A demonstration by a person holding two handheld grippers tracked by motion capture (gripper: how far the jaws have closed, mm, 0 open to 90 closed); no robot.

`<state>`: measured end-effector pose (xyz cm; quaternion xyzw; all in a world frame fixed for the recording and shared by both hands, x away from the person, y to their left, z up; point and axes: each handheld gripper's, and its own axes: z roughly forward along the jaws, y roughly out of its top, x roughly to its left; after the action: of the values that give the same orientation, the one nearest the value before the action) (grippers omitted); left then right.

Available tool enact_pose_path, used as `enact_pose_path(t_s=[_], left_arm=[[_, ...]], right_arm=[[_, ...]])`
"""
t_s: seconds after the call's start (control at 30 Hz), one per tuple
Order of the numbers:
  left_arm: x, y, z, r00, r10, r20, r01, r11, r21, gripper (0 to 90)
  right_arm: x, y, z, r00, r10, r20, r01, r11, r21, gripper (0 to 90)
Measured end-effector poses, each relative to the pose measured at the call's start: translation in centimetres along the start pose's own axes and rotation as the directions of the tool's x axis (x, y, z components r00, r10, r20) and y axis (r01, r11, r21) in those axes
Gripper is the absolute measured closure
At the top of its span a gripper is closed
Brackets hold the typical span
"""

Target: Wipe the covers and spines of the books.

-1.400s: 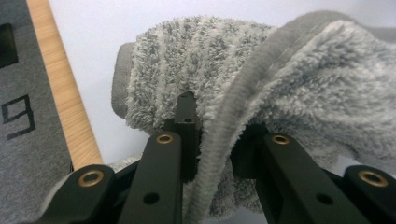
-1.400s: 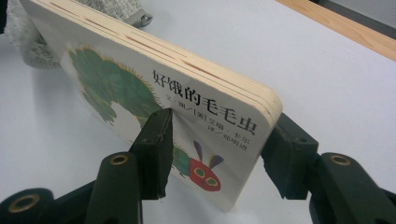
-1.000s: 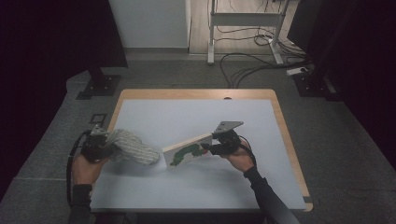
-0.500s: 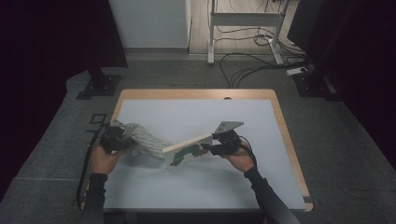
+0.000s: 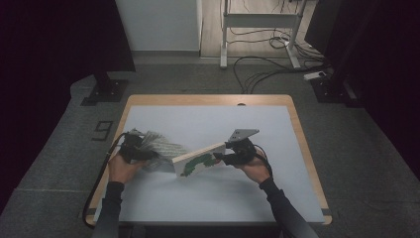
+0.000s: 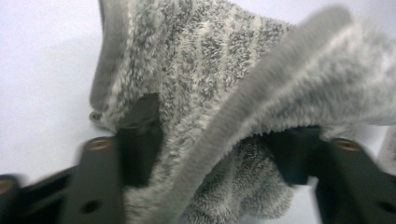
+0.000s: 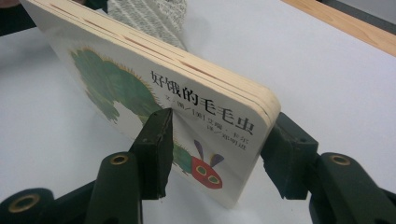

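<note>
Pale grey worktop [image 5: 208,198] with a wooden rim sits before you, dark floor and cables beyond it. Your left tool [image 5: 132,148] has its jaws partly closed on a fluffy grey-and-cream striped towel [image 6: 224,93], which bunches between them and spills forward over the worktop. Your right tool [image 5: 229,157] clamps the corner of a thick board book [image 7: 154,88], one jaw on the caterpillar cover, the other on the back. From that tool the book runs tilted toward your left tool, its far end just beside the towel [image 5: 163,146].
</note>
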<state>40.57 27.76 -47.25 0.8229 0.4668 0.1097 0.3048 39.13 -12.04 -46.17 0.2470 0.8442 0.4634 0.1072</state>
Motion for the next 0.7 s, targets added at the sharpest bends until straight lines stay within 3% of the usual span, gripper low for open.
enact_pose_path(t_s=[0.1, 0.23, 0.47, 0.7], left_arm=[[0.1, -0.3, -1.0, 0.9999, -0.004, 0.016, 0.005, 0.9995, -0.030, 22.8], [-0.3, -0.6, -2.1, 0.9996, 0.026, 0.007, -0.025, 0.9987, -0.043, 15.3], [-1.8, -0.9, -4.2, 0.9968, 0.056, 0.057, -0.051, 0.9958, -0.075, 15.6], [-4.1, -1.7, -5.9, 0.9878, 0.102, 0.117, -0.087, 0.9883, -0.125, 20.7]], right_arm=[[0.0, 0.0, 0.1, 1.0000, 0.001, 0.000, -0.001, 1.000, 0.001, 44.8], [0.0, 0.0, 0.2, 1.0000, 0.002, 0.001, -0.002, 1.000, 0.006, 44.1], [0.0, 0.0, 0.2, 1.0000, 0.003, -0.002, -0.003, 1.000, 0.011, 44.0], [-0.1, 0.0, 0.2, 1.0000, 0.004, -0.004, -0.004, 1.000, 0.015, 44.0]])
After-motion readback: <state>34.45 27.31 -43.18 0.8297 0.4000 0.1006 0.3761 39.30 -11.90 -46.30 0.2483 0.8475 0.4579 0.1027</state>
